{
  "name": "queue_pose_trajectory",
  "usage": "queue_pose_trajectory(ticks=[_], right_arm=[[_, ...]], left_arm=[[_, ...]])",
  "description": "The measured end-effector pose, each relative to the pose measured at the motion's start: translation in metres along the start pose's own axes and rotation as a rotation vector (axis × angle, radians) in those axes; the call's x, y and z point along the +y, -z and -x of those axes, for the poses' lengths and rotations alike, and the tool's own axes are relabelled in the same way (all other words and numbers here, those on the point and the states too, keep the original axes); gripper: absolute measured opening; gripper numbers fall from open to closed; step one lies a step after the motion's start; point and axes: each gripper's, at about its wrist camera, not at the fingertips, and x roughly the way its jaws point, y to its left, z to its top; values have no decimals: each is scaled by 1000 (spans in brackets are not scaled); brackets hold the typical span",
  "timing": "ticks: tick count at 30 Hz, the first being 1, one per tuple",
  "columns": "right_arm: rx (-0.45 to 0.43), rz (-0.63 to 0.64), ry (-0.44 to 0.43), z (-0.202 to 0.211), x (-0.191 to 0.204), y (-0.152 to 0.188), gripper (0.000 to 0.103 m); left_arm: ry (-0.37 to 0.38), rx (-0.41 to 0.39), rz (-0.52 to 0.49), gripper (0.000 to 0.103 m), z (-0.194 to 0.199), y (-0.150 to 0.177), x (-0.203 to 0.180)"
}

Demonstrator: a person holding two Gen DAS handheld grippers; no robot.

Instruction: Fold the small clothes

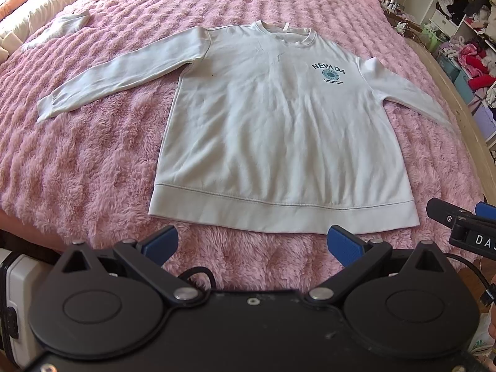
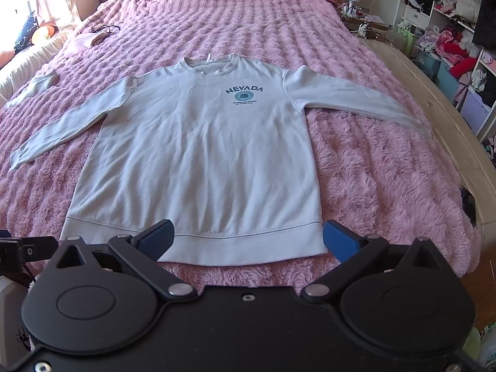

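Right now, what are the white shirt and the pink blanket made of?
The sweatshirt looks like soft, matte cotton knit, judging by its ribbed hem and fine wrinkles. The pink blanket seems to be fluffy plush fleece, probably synthetic, going by its long shaggy tufts in rows.

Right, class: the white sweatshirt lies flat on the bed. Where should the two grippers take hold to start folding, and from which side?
Probably the sweatshirt is best taken at its two sleeves. The left gripper pinches the left cuff from outside; the right gripper takes the right sleeve the same way. Both sleeves lie spread out flat, edges free on the blanket.
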Motion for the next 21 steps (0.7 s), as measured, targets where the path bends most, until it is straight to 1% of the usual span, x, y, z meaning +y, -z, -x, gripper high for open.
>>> queue_pose_trajectory(ticks=[21], right_arm=[[0,-2,-2,0,0,-1,103]], left_arm=[[0,10,-2,103,-1,1,-1]])
